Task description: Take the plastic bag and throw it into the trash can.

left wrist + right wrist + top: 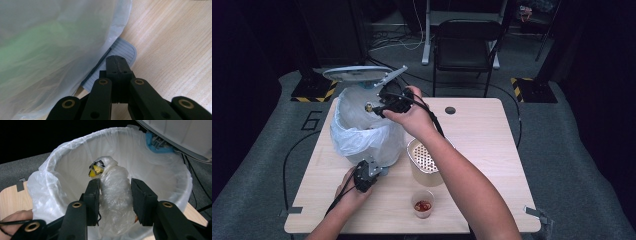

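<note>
The right gripper (113,195), grasping the plastic-wrapped bundle (115,192), should release over the bin (362,125); the left gripper (117,66), clenched, presses the pedal (122,50) at 6 o'clock.

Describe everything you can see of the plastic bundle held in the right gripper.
The plastic bundle is a crumpled wad of thin, clear film, twisted into an upright lump. At its top a bit of yellow and black shows through the wrap. The right gripper is shut on it, one black jaw pressing each side. It hangs over the open mouth of the bin, which is lined with a white bag, and touches nothing but the jaws.
</note>
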Motion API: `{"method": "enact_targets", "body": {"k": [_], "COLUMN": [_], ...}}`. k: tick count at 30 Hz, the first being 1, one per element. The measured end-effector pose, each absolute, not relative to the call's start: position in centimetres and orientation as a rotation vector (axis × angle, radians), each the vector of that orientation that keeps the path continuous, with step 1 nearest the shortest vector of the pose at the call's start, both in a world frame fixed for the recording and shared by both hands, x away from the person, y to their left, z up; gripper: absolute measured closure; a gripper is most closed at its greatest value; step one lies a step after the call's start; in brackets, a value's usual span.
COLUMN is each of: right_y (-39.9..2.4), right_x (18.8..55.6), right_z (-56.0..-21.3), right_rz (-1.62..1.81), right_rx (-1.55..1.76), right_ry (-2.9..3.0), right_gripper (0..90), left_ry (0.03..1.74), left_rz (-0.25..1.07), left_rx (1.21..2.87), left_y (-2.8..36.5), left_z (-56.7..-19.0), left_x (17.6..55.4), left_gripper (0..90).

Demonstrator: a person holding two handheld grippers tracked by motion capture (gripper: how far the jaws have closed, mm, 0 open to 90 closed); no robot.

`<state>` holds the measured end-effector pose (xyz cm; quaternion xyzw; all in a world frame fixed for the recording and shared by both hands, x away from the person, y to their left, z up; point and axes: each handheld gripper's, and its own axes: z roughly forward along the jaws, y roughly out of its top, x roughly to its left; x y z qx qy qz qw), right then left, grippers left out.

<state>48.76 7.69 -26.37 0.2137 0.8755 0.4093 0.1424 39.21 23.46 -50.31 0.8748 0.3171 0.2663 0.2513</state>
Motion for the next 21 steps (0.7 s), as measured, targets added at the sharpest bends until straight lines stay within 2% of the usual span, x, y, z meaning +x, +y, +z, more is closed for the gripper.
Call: {"method": "enact_targets", "body": {"k": [7,10,12,21], "right_y": [8.8,8.8,8.7,6.2], "right_x": [49.1,49.1,49.0,48.2], "right_z": [-27.1,-27.1,-27.1,-26.7], "right_rz": [1.175,1.202,1.214,1.239], "right_rx": [0.614,0.639,0.645,0.639], "right_ry": [2.519,2.512,2.5,2.481], "right_gripper": [58.9,50.3,48.1,45.6], "left_ry": [0.86,0.86,0.861,0.862], "left_rz": [0.727,0.727,0.726,0.727], "left_rx": [2.382,2.382,2.382,2.381], "left_y": [23.4,23.4,23.4,23.4], "left_z": [-50.3,-50.3,-50.3,-50.3], "left_x": [39.2,39.2,39.2,39.2], "left_gripper": [90.0,90.0,90.0,90.0]}}
